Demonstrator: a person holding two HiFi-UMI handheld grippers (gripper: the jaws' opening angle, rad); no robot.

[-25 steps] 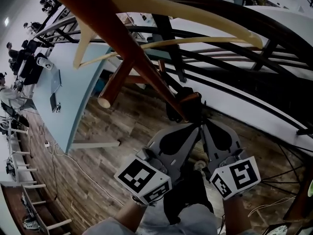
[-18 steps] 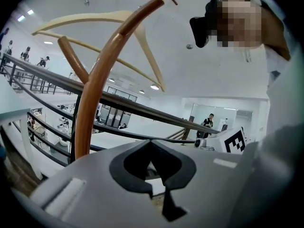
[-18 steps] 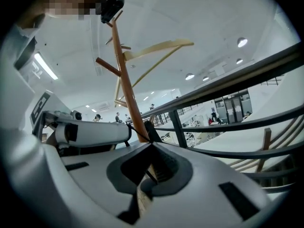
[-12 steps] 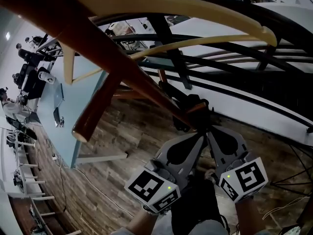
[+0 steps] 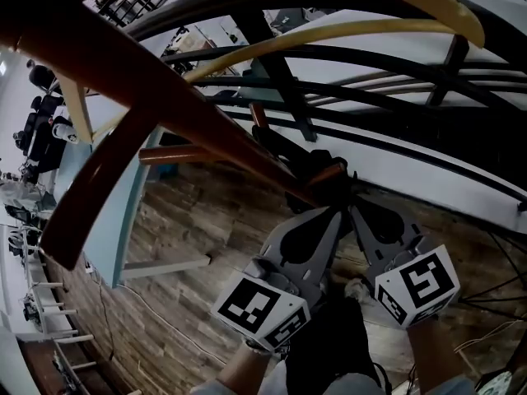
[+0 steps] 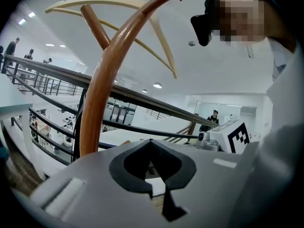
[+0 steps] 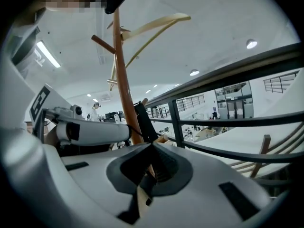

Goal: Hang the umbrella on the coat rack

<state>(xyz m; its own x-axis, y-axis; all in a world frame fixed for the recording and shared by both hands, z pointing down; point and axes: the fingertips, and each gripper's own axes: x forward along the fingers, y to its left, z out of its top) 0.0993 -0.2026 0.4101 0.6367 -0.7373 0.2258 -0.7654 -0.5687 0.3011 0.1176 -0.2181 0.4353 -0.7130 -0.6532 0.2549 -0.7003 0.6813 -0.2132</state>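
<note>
The coat rack's brown pole (image 5: 189, 113) slants from the upper left down to the middle of the head view, with a brown peg (image 5: 90, 188) and pale curved arms (image 5: 329, 31) branching off. A black folded umbrella (image 5: 309, 167) lies against the pole just beyond both grippers. My left gripper (image 5: 332, 212) and right gripper (image 5: 352, 211) sit side by side, tips nearly touching, both shut. In the right gripper view a thin cord runs from the umbrella (image 7: 144, 121) into the right gripper (image 7: 152, 144). The left gripper (image 6: 150, 140) shows nothing held, and the pole (image 6: 102, 87) rises beside it.
A black metal railing (image 5: 395, 130) runs behind the rack. A light-blue table (image 5: 107, 220) stands at the left on the wood-plank floor (image 5: 206, 237), where a cable lies. People stand far off at the left edge (image 5: 37, 122).
Both grippers stay shut and together at the umbrella by the pole. The head camera has shifted, so the pole and the brown peg loom larger at the left.
</note>
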